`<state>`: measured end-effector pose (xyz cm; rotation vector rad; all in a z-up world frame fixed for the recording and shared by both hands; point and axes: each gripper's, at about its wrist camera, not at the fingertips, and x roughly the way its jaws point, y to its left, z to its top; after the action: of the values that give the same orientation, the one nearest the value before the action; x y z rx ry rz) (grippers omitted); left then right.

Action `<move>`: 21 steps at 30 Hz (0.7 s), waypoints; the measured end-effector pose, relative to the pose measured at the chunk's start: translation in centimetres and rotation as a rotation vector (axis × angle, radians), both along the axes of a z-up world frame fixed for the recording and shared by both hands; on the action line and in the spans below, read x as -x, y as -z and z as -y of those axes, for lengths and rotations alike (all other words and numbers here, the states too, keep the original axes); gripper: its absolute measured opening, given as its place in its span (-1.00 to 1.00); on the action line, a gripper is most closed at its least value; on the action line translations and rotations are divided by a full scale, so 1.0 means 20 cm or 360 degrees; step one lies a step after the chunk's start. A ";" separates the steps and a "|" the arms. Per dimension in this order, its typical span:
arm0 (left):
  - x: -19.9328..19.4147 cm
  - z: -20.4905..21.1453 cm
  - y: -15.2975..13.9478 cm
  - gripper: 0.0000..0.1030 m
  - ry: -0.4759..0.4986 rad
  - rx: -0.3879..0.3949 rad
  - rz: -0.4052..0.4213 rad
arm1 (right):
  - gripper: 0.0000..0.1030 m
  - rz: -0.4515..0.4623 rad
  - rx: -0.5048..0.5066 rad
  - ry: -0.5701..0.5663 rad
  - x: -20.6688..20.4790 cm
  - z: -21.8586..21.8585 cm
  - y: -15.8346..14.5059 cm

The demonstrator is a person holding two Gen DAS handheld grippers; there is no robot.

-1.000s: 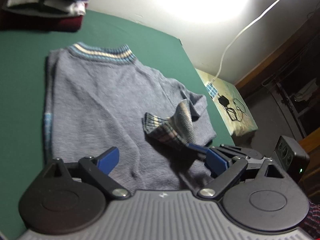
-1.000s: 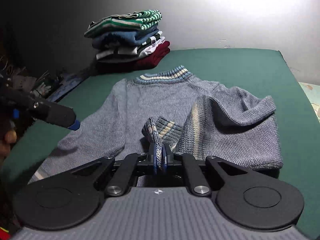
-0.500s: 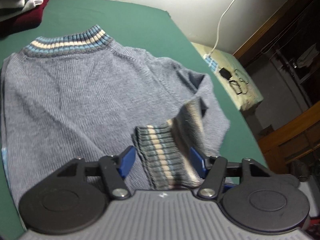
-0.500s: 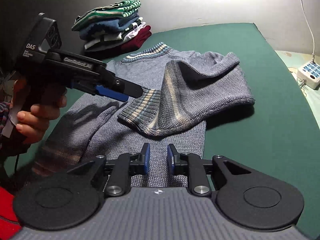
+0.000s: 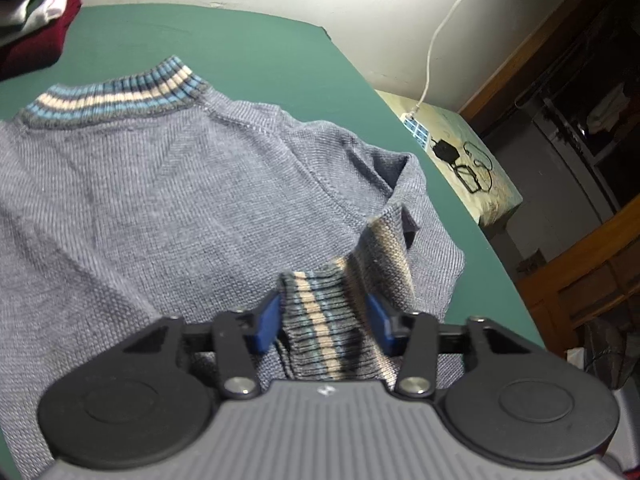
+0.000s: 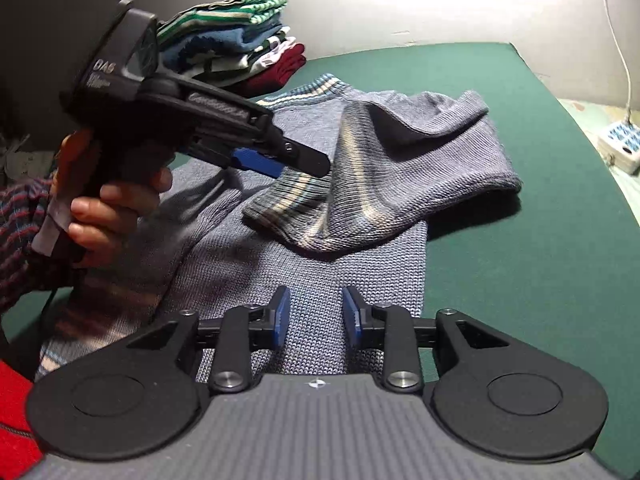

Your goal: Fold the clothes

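Note:
A grey-blue knitted sweater (image 5: 160, 200) lies flat on the green table (image 5: 260, 52), its striped collar (image 5: 116, 98) at the far end. One sleeve (image 6: 420, 168) is folded over the body, and its striped cuff (image 5: 324, 328) rests on the sweater. My left gripper (image 5: 324, 320) straddles that cuff: its jaws are closing, the blue pads sit at the cuff's edges, and the cuff still lies flat. In the right wrist view a hand (image 6: 108, 208) holds the left gripper (image 6: 296, 164) over the cuff (image 6: 288, 200). My right gripper (image 6: 316, 316) hovers over the sweater's lower body with its jaws opening and nothing between them.
A stack of folded clothes (image 6: 240, 40) stands at the table's far left corner. A white power strip (image 6: 622, 144) with its cable lies on a side surface to the right, beside a black charger (image 5: 448, 150). Dark wooden furniture (image 5: 592, 240) stands beyond the table's right edge.
My right gripper let go of the cuff, opened and drew back. The sleeve settled onto the sweater. My left gripper came in over the cuff and its jaws narrowed around it.

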<state>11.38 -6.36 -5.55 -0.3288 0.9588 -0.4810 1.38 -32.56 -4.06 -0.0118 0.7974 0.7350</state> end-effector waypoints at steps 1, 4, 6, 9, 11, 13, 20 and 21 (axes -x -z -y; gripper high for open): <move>0.00 -0.01 0.01 -0.81 -0.0025 0.0003 -0.0010 | -0.11 0.0016 -0.0001 -0.0021 0.01 -0.01 0.00; 0.00 -0.04 0.02 -0.90 -0.0082 0.0032 -0.0028 | 0.30 0.0058 -0.0019 -0.0074 0.06 -0.03 0.02; 0.02 -0.06 0.01 -0.92 -0.0104 0.0047 -0.0022 | 0.34 0.0090 -0.0020 -0.0084 0.08 -0.03 0.02; 0.05 -0.05 0.01 -0.93 -0.0135 0.0014 -0.0003 | 0.33 0.0134 -0.0013 -0.0074 0.10 -0.03 0.03; 0.06 -0.03 0.01 -0.94 -0.0149 -0.0013 0.0008 | 0.27 0.0152 -0.0003 -0.0057 0.10 -0.03 0.03; 0.06 -0.01 0.01 -0.93 -0.0164 -0.0042 0.0011 | -0.01 0.0197 0.0042 -0.0012 0.10 -0.04 0.03; 0.16 0.08 -0.15 -0.98 -0.0196 -0.0308 0.0234 | -0.81 0.0157 0.0063 0.0155 0.04 0.00 0.01; 0.19 0.08 -0.20 -0.98 -0.0207 -0.0322 0.0296 | -0.81 0.0151 0.0062 0.0182 0.04 0.00 0.00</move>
<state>7.59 -7.97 -1.45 -0.1589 0.7915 -0.2874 0.60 -32.58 -4.13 -0.0357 0.7159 0.6066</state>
